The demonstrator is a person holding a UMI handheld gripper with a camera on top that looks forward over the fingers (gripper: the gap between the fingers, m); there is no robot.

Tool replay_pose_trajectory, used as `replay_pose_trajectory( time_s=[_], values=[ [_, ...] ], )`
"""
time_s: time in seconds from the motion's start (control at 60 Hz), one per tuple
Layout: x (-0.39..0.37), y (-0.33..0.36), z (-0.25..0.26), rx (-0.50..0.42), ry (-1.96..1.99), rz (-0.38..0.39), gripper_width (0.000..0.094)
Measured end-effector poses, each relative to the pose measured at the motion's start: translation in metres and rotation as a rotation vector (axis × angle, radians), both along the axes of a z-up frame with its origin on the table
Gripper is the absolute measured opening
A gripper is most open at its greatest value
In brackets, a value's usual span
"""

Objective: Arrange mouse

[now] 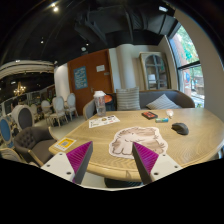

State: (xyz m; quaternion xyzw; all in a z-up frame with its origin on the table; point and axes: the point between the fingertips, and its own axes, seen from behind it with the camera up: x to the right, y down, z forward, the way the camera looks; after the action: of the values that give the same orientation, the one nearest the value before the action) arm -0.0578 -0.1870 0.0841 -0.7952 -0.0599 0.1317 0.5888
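Note:
A dark grey mouse (pixel 180 128) lies on the round wooden table (pixel 190 140), to the right of and beyond my fingers. A white mouse mat with a pinkish animal drawing (pixel 127 140) lies on the table just ahead of my fingers. My gripper (pixel 113 160) is open and empty, held above the table's near edge. Its magenta pads (pixel 80 158) stand wide apart, with nothing between them.
A paper sheet (pixel 103 121) lies at the table's far left, and a yellow book (pixel 66 143) at its near left edge. A small dark object (pixel 150 115) sits at the far side. Chairs (pixel 35 137) stand left of the table, with sofas and cushions (pixel 128 98) beyond.

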Motion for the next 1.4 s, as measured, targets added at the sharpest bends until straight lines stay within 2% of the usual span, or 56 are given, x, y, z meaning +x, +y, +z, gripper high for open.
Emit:
replay_pose_trajectory(
  time_s=[0.1,0.117,0.2,0.367,0.583,0.733,0.85,0.967,1.05,1.117,1.15,1.183,1.267,1.367,1.4],
  values=[
    [0.015,0.001,-0.008,-0.013,-0.043,-0.004,0.0808],
    [0.007,0.022,-0.009,-0.015,-0.05,-0.011,0.0808],
    [0.032,0.036,-0.012,-0.024,-0.075,-0.049,0.0808],
    [0.124,0.079,-0.023,-0.059,-0.137,-0.194,0.0806],
    [0.253,0.151,-0.046,-0.152,-0.219,-0.363,0.0805],
    [0.296,0.2,-0.072,-0.279,-0.205,-0.395,0.0802],
    [0.323,0.228,-0.086,-0.312,-0.297,-0.391,0.0799],
    [0.328,0.251,-0.1,-0.355,-0.23,-0.385,0.0761],
    [0.342,0.264,-0.104,-0.388,-0.158,-0.429,0.0696],
    [0.36,0.272,-0.104,-0.387,-0.132,-0.486,0.0548],
    [0.366,0.273,-0.103,-0.391,-0.138,-0.507,0.0538],
    [0.363,0.273,-0.105,-0.395,-0.142,-0.509,0.0516],
    [0.365,0.27,-0.094,-0.372,-0.183,-0.529,0.0395],
    [0.321,0.269,-0.067,-0.297,-0.176,-0.428,0.0356],
    [0.307,0.263,-0.052,-0.269,-0.164,-0.424,0.0354]
  ],
)
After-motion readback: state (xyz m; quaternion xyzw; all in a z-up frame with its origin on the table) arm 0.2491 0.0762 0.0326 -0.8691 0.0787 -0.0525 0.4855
